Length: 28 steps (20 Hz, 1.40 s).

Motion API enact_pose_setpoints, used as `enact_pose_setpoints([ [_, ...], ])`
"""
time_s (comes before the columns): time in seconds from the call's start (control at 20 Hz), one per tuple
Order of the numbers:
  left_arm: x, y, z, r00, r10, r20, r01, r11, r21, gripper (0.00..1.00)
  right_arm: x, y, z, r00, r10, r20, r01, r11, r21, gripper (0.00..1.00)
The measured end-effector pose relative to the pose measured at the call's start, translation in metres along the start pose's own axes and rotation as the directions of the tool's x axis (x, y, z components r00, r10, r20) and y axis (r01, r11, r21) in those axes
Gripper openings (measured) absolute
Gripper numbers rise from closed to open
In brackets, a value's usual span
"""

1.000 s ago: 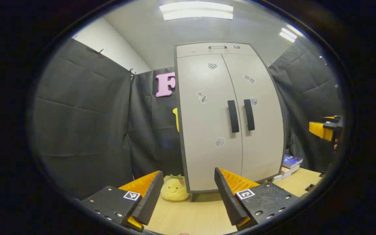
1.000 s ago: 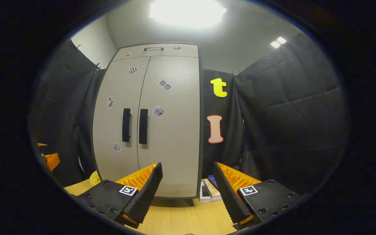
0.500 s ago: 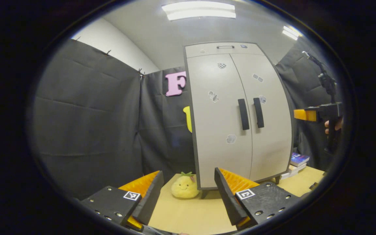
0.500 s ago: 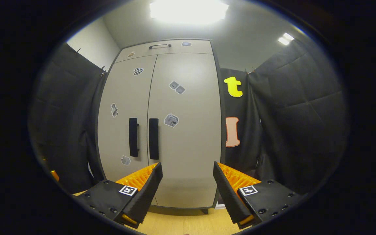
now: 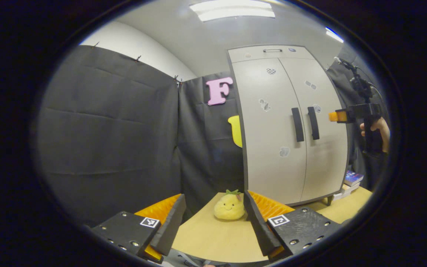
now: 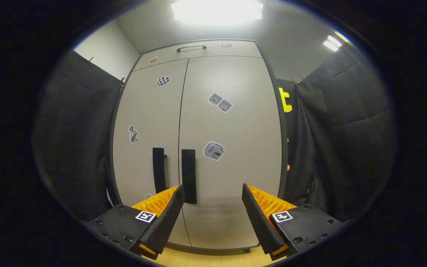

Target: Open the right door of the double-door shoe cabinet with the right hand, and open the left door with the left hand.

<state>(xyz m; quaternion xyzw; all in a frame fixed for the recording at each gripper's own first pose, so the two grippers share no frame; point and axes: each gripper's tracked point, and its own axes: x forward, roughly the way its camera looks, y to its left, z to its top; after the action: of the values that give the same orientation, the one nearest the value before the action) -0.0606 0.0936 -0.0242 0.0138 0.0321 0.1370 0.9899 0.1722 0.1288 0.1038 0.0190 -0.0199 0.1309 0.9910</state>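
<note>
A pale grey double-door shoe cabinet (image 6: 232,148) stands close ahead in the right gripper view, both doors closed. Its two black vertical handles sit side by side: the left door's handle (image 6: 158,170) and the right door's handle (image 6: 188,175). My right gripper (image 6: 211,217) is open, just short of the right door, with the right handle a little left of its gap. In the left gripper view the cabinet (image 5: 272,148) stands off to the right, handles (image 5: 297,124) visible. My left gripper (image 5: 213,226) is open over the table, far from the cabinet. The right gripper (image 5: 337,116), held by a hand (image 5: 376,128), hovers near the right door.
A yellow plush toy (image 5: 229,205) sits on the wooden table (image 5: 209,241) left of the cabinet's foot. Stacked books (image 5: 350,180) lie at the cabinet's right side. Black cloth walls close in on both sides. A drawer with a metal handle (image 6: 191,47) tops the cabinet.
The right gripper has moved forward and up toward the cabinet, which now looms larger. The left gripper's view has swung left, shifting the cabinet to the right. Both grippers stay open.
</note>
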Motion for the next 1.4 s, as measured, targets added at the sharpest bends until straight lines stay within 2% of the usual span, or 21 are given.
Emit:
enact_pose_setpoints([
  [0.2,0.001,0.006,-0.003,0.999,0.033,-0.013,-0.033,0.999,0.011,0.91,0.03,0.017,0.002,1.0,0.01,-0.013,-0.01,1.0,0.005,0.98],
  [0.5,0.002,0.02,-0.011,0.996,0.087,-0.019,-0.087,0.996,0.019,0.91,0.064,0.031,-0.014,0.996,-0.008,-0.088,0.009,1.0,0.016,0.97],
  [0.55,0.002,0.023,-0.012,0.995,0.095,-0.02,-0.095,0.995,0.019,0.91,0.068,0.032,-0.017,0.995,-0.014,-0.098,0.015,1.0,0.01,0.9],
  [0.65,-0.008,0.04,-0.013,0.994,0.109,-0.022,-0.108,0.994,0.019,0.91,0.076,0.034,-0.02,0.994,-0.019,-0.11,0.02,1.0,0.004,0.92],
  [0.7,-0.014,0.045,-0.015,0.993,0.113,-0.025,-0.113,0.993,0.018,0.91,0.081,0.035,-0.02,0.993,-0.025,-0.112,0.025,1.0,0.001,0.81],
  [0.75,-0.017,0.047,-0.018,0.993,0.117,-0.029,-0.117,0.993,0.018,0.91,0.083,0.038,-0.021,0.993,-0.025,-0.114,0.025,1.0,-0.005,0.76],
  [0.9,-0.015,0.051,-0.021,0.992,0.124,-0.036,-0.124,0.992,0.017,0.91,0.091,0.044,-0.017,0.992,-0.026,-0.123,0.022,0.999,-0.032,0.75],
  [1.0,-0.012,0.052,-0.022,0.991,0.128,-0.035,-0.128,0.992,0.023,0.9,0.096,0.045,-0.016,0.992,-0.048,-0.117,0.044,0.999,-0.031,0.43],
  [1.05,-0.011,0.052,-0.022,0.991,0.128,-0.035,-0.127,0.992,0.026,0.9,0.097,0.045,-0.019,0.99,-0.054,-0.126,0.051,0.998,-0.032,0.41],
  [1.2,-0.009,0.052,-0.022,0.993,0.117,-0.034,-0.116,0.993,0.021,0.91,0.102,0.045,-0.03,0.981,-0.054,-0.184,0.053,0.999,-0.008,0.44],
  [1.25,-0.009,0.053,-0.022,0.993,0.114,-0.032,-0.113,0.993,0.021,0.91,0.102,0.046,-0.026,0.984,-0.056,-0.169,0.06,0.998,0.018,0.35],
  [1.3,-0.008,0.054,-0.022,0.993,0.113,-0.031,-0.112,0.993,0.021,0.91,0.103,0.046,-0.03,0.979,-0.053,-0.196,0.058,0.998,0.023,0.33],
  [1.35,-0.007,0.055,-0.022,0.993,0.11,-0.029,-0.11,0.994,0.021,0.91,0.103,0.045,-0.028,0.981,-0.051,-0.187,0.054,0.998,0.013,0.23],
  [1.4,-0.007,0.056,-0.021,0.994,0.106,-0.028,-0.105,0.994,0.019,0.9,0.098,0.046,-0.026,0.977,-0.047,-0.206,0.05,0.999,0.009,0.23],
])
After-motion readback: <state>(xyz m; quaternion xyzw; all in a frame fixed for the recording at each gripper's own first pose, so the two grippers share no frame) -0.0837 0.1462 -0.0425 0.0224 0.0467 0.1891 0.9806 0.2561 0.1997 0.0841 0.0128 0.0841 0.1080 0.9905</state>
